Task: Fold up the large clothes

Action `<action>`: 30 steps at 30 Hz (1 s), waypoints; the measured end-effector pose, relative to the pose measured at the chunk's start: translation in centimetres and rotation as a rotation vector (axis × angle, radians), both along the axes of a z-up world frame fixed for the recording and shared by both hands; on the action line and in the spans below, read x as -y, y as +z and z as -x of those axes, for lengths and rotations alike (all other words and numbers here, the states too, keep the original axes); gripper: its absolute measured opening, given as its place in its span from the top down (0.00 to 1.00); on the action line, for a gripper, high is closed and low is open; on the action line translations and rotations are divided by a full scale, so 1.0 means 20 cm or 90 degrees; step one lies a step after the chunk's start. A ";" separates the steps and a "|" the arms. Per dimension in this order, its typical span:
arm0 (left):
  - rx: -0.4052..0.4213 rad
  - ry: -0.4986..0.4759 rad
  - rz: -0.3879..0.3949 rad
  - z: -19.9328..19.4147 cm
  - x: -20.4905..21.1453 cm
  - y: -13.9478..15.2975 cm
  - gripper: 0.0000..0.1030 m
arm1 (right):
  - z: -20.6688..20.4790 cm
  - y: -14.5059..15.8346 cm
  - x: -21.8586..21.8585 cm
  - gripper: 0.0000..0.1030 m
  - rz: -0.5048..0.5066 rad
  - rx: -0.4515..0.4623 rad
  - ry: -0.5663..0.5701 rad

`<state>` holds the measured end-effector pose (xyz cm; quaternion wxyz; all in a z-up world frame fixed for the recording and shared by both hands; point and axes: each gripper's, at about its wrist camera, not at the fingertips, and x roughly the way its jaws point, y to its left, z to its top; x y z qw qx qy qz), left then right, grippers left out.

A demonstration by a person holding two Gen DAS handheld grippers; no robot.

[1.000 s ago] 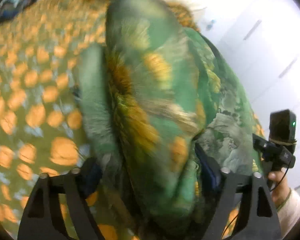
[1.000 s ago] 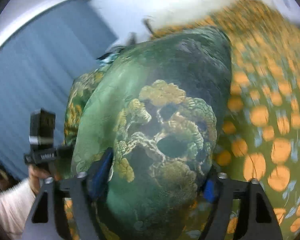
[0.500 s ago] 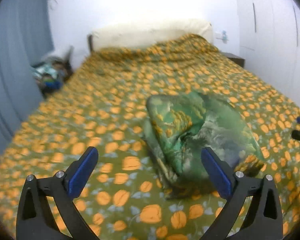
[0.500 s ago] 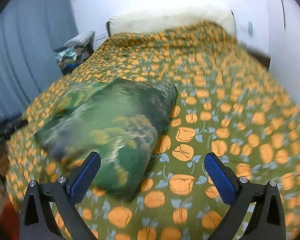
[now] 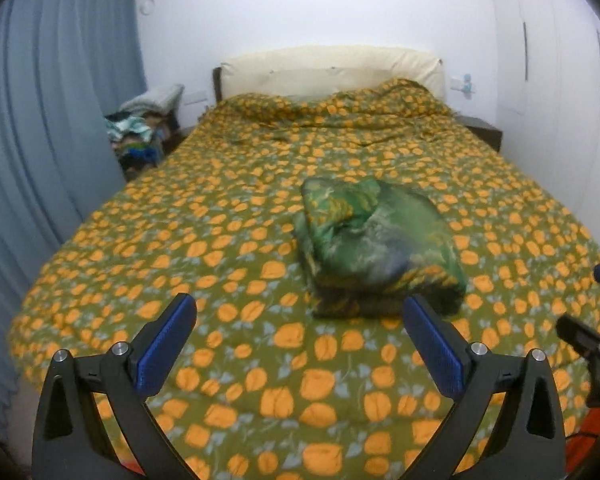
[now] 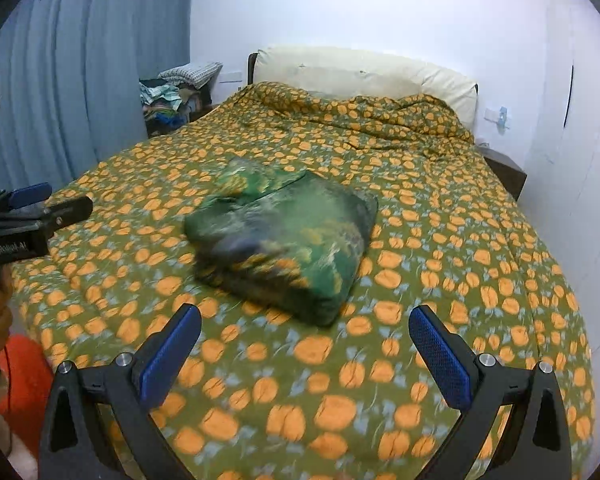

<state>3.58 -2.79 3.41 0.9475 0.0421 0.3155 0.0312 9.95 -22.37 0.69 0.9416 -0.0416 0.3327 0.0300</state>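
Note:
A green patterned garment [image 5: 374,240] lies folded into a thick bundle on the bed's orange-flowered cover [image 5: 220,240]; it also shows in the right wrist view [image 6: 288,240]. My left gripper [image 5: 300,320] is open and empty, held back from the bundle near the bed's foot. My right gripper [image 6: 306,330] is open and empty, also short of the bundle. The left gripper's body shows at the left edge of the right wrist view [image 6: 24,220], and the right gripper's body shows at the right edge of the left wrist view [image 5: 592,340].
A cream headboard [image 5: 332,70] stands at the far end. A pile of clothes [image 5: 144,128] sits by the blue curtain [image 5: 40,140] on the left. A dark nightstand [image 6: 504,172] and a white wardrobe stand on the right. Something orange [image 6: 24,380] lies on the floor.
Both grippers held the bundle a second ago. They let go of it, opened, and pulled back toward the foot of the bed. The bundle now rests on the cover.

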 end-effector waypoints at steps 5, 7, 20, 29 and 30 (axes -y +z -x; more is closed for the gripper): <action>-0.048 -0.011 0.019 0.12 0.03 -0.03 0.00 | 0.12 0.04 -0.07 0.01 -0.001 -0.032 -0.021; -0.055 -0.021 0.023 0.17 0.05 -0.03 0.00 | 0.16 0.04 -0.11 0.01 0.006 -0.057 -0.021; -0.064 -0.006 0.007 0.28 0.10 0.01 0.00 | 0.30 0.13 -0.17 0.01 -0.001 -0.053 -0.045; -0.065 0.008 -0.007 0.29 0.11 0.02 0.00 | 0.30 0.14 -0.18 0.01 0.005 -0.058 -0.054; -0.066 0.008 -0.004 0.29 0.11 0.02 0.00 | 0.30 0.14 -0.18 0.01 0.006 -0.057 -0.053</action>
